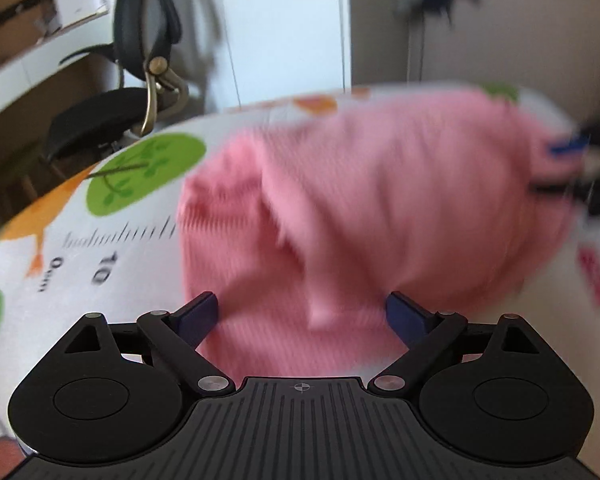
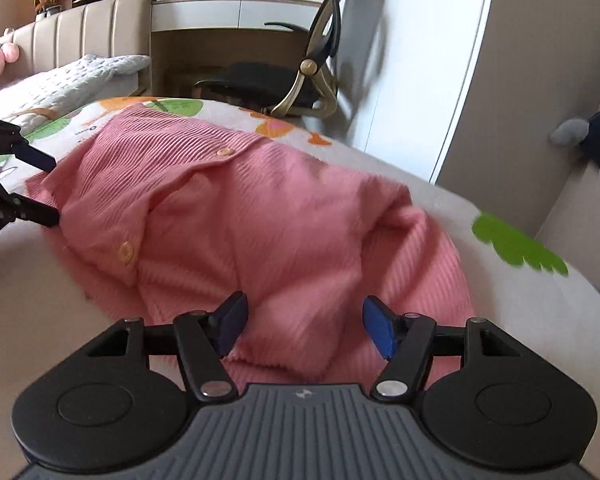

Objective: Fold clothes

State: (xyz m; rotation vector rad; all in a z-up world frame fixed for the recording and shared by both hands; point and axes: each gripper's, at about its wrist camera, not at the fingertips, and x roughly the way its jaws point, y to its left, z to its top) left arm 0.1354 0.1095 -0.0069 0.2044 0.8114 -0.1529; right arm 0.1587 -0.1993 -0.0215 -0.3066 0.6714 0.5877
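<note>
A bed covered by a white printed sheet carries the load; the sheet shows green tree shapes, orange figures and a ruler scale with numerals. Directly on it, at the centre of both views, lies a pink ribbed knit cardigan with pale buttons, rumpled and partly folded over itself. A grey quilted blanket lies at ten o'clock in the right wrist view.
</note>
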